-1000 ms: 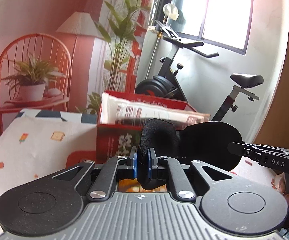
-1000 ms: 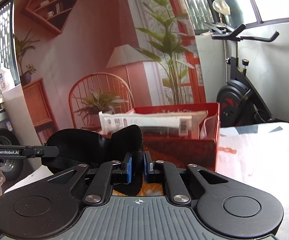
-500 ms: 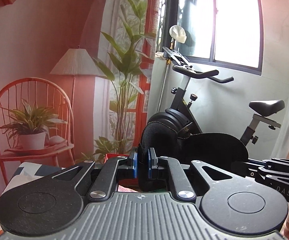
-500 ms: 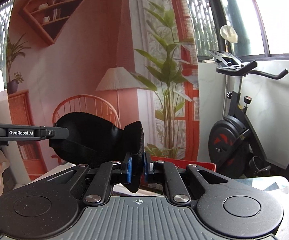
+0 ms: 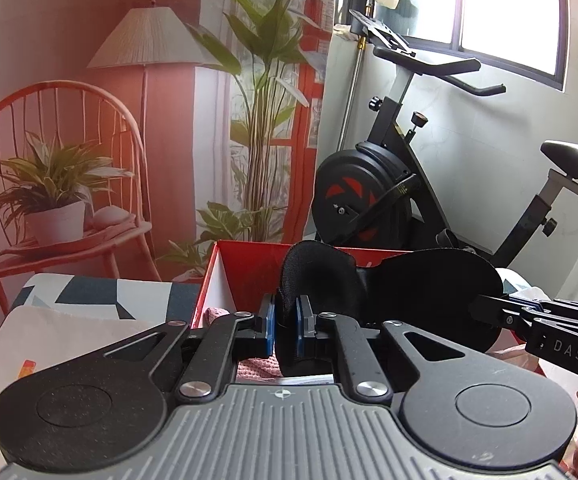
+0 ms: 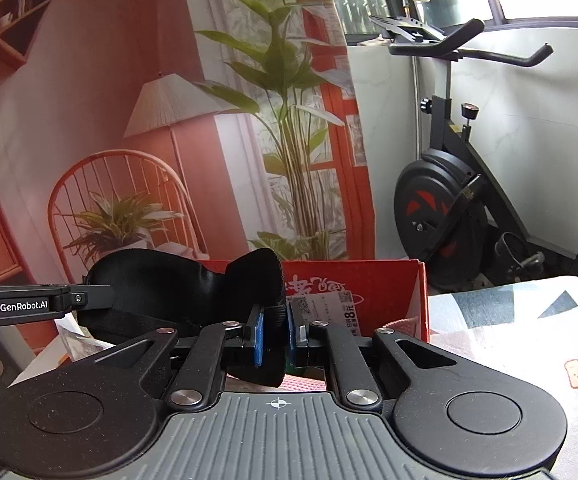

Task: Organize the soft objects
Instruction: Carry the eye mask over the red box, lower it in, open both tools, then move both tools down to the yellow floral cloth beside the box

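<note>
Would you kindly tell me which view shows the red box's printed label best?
The right wrist view: the red box shows its printed inner wall with characters and a sticker. The left wrist view shows only plain red and white walls, the rest hidden behind the black mask.

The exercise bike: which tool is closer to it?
Right. The right tool holds the mask's end on the bike's side; the left tool holds the end farther away, towards the printed chair.

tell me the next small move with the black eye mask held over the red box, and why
Probably lower it into the red box. Both tools, left and right, are shut on opposite ends of the black eye mask, which hangs above the open box with a pink cloth already inside.
</note>
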### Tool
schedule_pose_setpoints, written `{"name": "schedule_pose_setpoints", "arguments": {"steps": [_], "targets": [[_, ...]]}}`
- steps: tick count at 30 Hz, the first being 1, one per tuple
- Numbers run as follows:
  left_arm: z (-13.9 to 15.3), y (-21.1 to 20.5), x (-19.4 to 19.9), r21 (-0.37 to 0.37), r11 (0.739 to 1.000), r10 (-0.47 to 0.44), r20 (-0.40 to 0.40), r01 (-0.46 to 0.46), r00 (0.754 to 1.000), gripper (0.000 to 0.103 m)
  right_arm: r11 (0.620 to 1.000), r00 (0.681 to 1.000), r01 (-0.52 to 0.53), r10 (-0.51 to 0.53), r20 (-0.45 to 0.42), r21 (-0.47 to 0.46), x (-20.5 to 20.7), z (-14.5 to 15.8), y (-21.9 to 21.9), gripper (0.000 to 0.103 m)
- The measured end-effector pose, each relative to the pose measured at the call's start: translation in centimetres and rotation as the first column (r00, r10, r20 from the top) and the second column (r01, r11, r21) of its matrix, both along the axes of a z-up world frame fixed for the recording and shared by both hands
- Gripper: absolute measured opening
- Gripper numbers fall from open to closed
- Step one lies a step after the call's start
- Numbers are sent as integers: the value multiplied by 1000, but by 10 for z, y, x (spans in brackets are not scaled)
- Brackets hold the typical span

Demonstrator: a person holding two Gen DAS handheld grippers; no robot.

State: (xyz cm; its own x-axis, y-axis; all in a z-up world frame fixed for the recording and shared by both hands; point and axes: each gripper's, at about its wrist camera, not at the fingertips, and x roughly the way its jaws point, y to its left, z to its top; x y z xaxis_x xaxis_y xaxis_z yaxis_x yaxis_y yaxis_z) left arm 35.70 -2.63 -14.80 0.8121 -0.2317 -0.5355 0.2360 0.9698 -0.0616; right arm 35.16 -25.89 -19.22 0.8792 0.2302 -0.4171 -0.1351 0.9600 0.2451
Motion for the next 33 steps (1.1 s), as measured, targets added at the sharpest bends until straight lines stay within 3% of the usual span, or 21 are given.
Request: {"name": "schedule_pose_setpoints", "arguments": {"steps": [5, 7, 8, 9, 11, 12, 16, 20, 27, 33], "targets": [[-5, -4, 1, 4, 999, -38, -9, 38, 999, 13, 1000, 1000, 15, -15, 26, -26, -8, -9, -3, 21], [-6, -6, -1, 22, 998, -51, -9, 51, 999, 21, 999, 999, 26, -24, 45, -45, -15, -12, -1, 26], [-6, -6, -1, 29, 998, -50, -8, 50, 999, 37, 998, 998, 30, -27, 53, -54, -18, -13, -1, 29], [-6, -6, -2, 28, 999, -46, -3, 46, 999, 54, 997, 998, 34, -30, 64, -64, -21, -13, 0, 42], [-3, -3, -6, 24, 1000, -14, 14, 14, 1000, 69, 994, 992, 72, -63, 109, -87, -32, -13, 2, 66], [-2, -1, -8, 19, 1000, -4, 18, 4, 1000, 72, 992, 987, 89, -76, 145, -89, -39, -13, 2, 69], [2, 5, -19, -9, 1000, -14, 13, 14, 1000, 76, 988, 983, 94, -73, 168, -120, -58, -16, 9, 71], [1, 7, -46, 12, 999, -44, 56, 44, 997, 83, 989, 977, 102, -79, 198, -107, -82, -23, 16, 85], [-4, 13, -82, 49, 997, -60, 110, 55, 992, 87, 986, 971, 113, -83, 226, -122, -117, -38, 33, 86], [-16, 23, -102, 30, 999, -45, 110, 41, 993, 87, 990, 980, 109, -91, 175, -94, -132, -57, 39, 88]]}}
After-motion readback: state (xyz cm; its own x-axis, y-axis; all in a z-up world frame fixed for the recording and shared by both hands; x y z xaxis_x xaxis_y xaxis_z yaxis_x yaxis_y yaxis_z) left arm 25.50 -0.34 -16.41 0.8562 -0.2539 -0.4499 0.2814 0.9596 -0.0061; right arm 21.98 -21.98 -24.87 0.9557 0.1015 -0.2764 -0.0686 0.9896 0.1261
